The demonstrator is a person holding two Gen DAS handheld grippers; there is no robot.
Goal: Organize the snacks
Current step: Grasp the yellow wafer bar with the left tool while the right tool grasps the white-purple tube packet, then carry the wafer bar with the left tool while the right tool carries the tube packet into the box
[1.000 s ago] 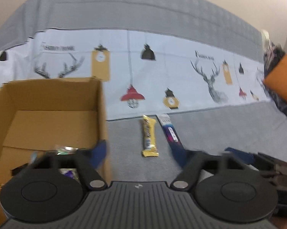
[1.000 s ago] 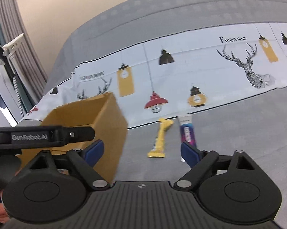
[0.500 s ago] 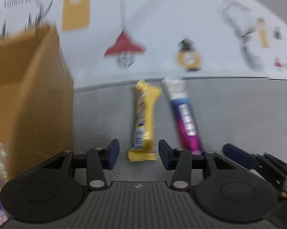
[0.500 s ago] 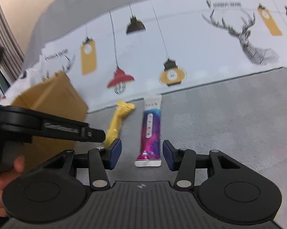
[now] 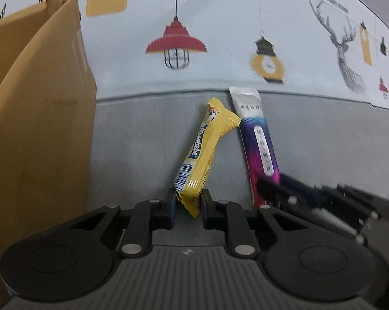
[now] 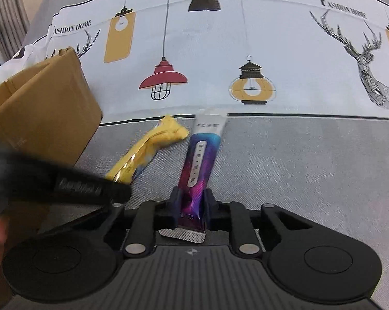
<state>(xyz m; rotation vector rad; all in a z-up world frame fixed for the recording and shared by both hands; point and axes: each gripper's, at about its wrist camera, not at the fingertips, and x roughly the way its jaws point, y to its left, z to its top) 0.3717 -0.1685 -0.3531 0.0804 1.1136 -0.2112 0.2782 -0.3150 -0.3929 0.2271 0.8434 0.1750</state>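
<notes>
A yellow snack bar (image 5: 207, 144) lies on the grey bed cover, and my left gripper (image 5: 188, 205) is shut on its near end. It also shows in the right wrist view (image 6: 148, 149). A purple snack stick (image 6: 201, 165) lies beside it to the right, and my right gripper (image 6: 192, 206) is shut on its near end. The stick also shows in the left wrist view (image 5: 259, 139), with the right gripper (image 5: 285, 193) at its lower end.
A brown cardboard box (image 5: 34, 118) stands to the left of the snacks, also in the right wrist view (image 6: 42, 108). Behind the snacks lies a white sheet (image 6: 220, 64) printed with lamps and deer. The grey cover (image 6: 311, 168) extends to the right.
Both grippers moved down and forward to the snacks and closed: the left on the yellow bar, the right on the purple stick.
</notes>
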